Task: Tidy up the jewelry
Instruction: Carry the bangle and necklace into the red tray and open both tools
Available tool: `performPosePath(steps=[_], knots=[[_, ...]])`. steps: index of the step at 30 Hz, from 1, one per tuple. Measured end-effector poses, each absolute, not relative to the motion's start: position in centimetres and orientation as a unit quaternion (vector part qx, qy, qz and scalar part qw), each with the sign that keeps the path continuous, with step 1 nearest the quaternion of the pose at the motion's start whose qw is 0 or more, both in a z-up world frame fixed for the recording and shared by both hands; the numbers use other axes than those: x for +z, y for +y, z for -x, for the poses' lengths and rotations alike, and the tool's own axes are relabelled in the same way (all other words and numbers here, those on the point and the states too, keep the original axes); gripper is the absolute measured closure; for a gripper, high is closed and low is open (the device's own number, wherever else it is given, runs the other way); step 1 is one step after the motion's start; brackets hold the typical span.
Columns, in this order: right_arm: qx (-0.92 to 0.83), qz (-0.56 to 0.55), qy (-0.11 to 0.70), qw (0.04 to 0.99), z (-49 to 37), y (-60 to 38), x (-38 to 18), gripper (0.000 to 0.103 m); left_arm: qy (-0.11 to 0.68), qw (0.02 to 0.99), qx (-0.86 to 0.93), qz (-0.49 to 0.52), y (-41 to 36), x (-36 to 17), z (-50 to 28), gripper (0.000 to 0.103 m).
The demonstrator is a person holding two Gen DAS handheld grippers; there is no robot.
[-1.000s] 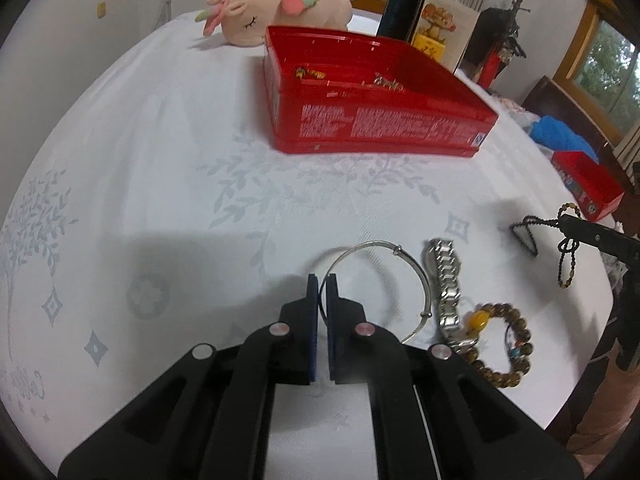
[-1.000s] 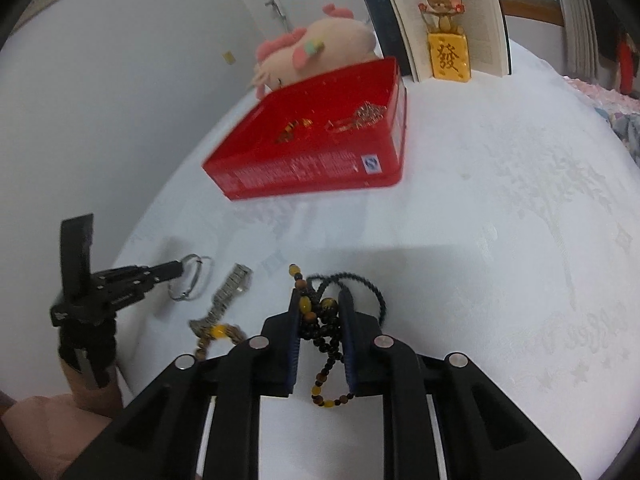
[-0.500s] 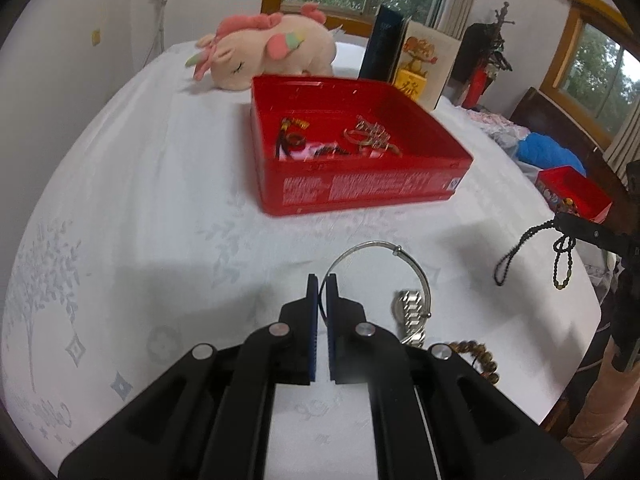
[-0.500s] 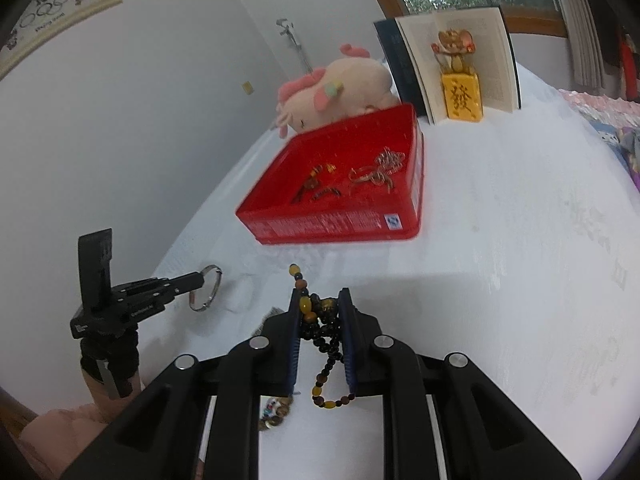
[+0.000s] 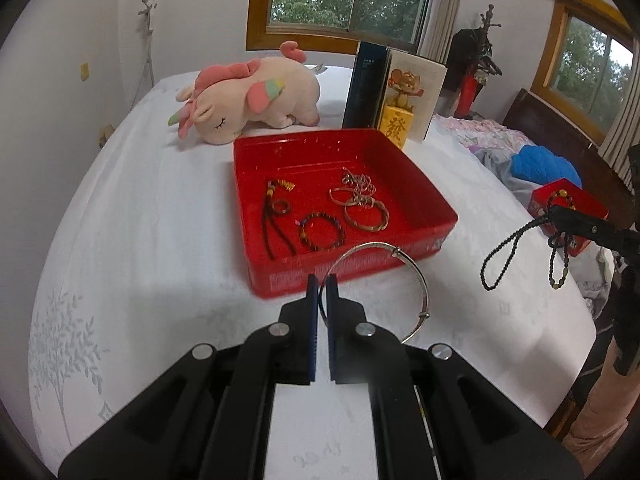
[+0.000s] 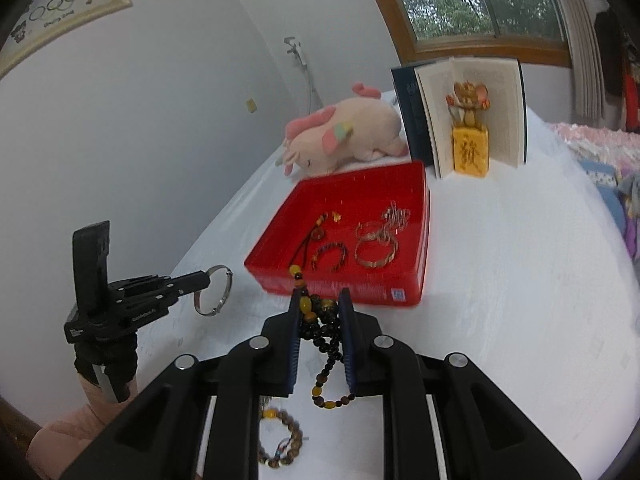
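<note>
My left gripper [image 5: 322, 282] is shut on a thin silver bangle [image 5: 404, 258], which hangs in the air just in front of the red tray [image 5: 436, 200]. My right gripper [image 6: 320, 300] is shut on a dark bead necklace with amber beads [image 6: 326, 354], lifted off the white table. The tray [image 6: 424, 240] holds several pieces: a cord pendant [image 5: 276, 208], a dark bead bracelet [image 5: 322, 230] and silver bangles [image 5: 366, 212]. In the right wrist view the left gripper [image 6: 202, 280] shows at the left with the bangle [image 6: 218, 292]. A brown bead bracelet [image 6: 280, 436] lies on the table below my right fingers.
A pink plush unicorn [image 5: 248, 100] lies behind the tray. An open book [image 5: 396, 84] with a mouse figurine [image 5: 402, 112] stands at the back. A smaller red box [image 5: 568, 210] sits at the right. White tablecloth [image 5: 140, 240] spreads left of the tray.
Both grippers have risen off the table with their jewelry and come closer to the red tray. The bangle left the table; the watch and bead bracelet stayed below.
</note>
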State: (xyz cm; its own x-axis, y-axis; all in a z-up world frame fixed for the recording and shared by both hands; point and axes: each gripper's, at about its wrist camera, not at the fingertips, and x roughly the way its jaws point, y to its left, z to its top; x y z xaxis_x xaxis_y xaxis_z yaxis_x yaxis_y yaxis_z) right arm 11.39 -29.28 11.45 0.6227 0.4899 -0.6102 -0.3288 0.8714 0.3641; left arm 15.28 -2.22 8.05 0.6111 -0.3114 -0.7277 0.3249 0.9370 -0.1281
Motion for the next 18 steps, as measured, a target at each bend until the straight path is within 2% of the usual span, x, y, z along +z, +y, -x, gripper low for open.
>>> performPosePath(steps=[9,18], knots=[[0.211,-0.094,0.359,0.904,-16.1,-28.0,13.5,0.085,0.399,0.903,-0.161,-0.012,-3.5,9.4,-19.6,0.1],[0.207,-0.095,0.366,0.902,-21.7,-26.6,12.6,0.085,0.414,0.898,-0.147,0.0,-4.0,8.4,-24.8,0.1]])
